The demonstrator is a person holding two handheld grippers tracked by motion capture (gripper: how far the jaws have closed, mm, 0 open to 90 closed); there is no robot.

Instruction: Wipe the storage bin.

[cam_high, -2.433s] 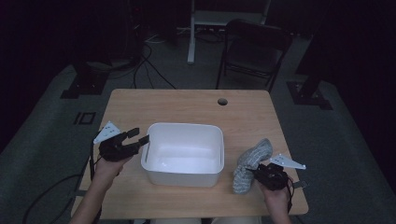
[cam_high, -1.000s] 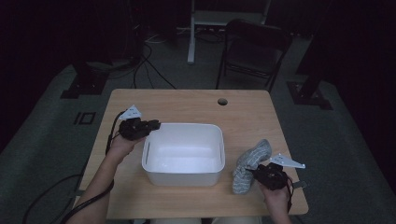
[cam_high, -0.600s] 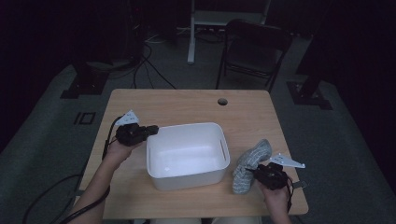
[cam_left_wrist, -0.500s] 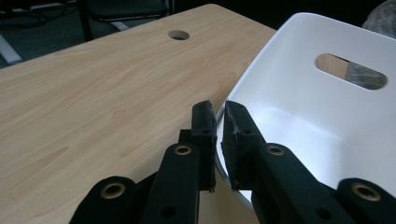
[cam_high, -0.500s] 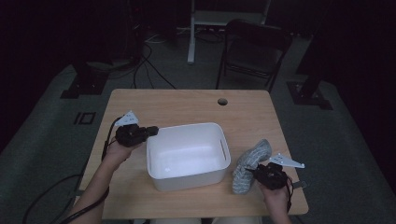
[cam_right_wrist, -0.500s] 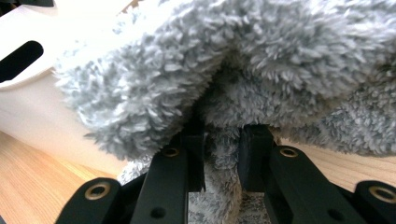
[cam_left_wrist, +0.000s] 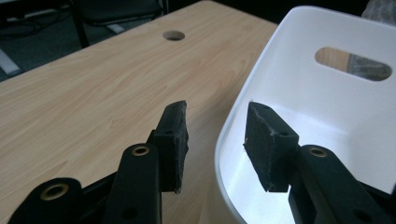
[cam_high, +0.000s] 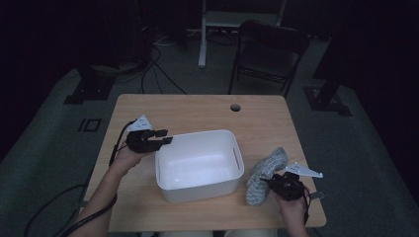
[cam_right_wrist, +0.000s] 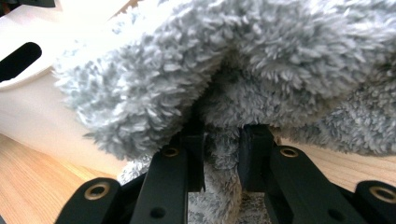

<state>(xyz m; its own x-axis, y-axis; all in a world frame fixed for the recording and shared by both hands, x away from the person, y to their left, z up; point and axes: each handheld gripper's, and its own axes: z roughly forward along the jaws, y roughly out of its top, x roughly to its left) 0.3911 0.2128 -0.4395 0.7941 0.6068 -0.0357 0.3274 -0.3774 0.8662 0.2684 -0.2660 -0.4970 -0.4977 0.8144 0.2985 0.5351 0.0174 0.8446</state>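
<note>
Right tongs (cam_high: 274,185) at the near right counter (cam_high: 197,108) edge, clamped on grey fleece cloth (cam_high: 264,173) lying just right of the white bin (cam_high: 198,165). Left tongs (cam_left_wrist: 215,140) spread apart, straddling the bin's left rim corner, one pad inside, one outside.

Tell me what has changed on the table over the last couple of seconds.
The left claw moved from the white bin's near left side up to its far left corner, where its open jaws now straddle the rim. The bin slid a little to the right and turned slightly. The right claw stayed put, shut on the grey fluffy cloth beside the bin.
</note>
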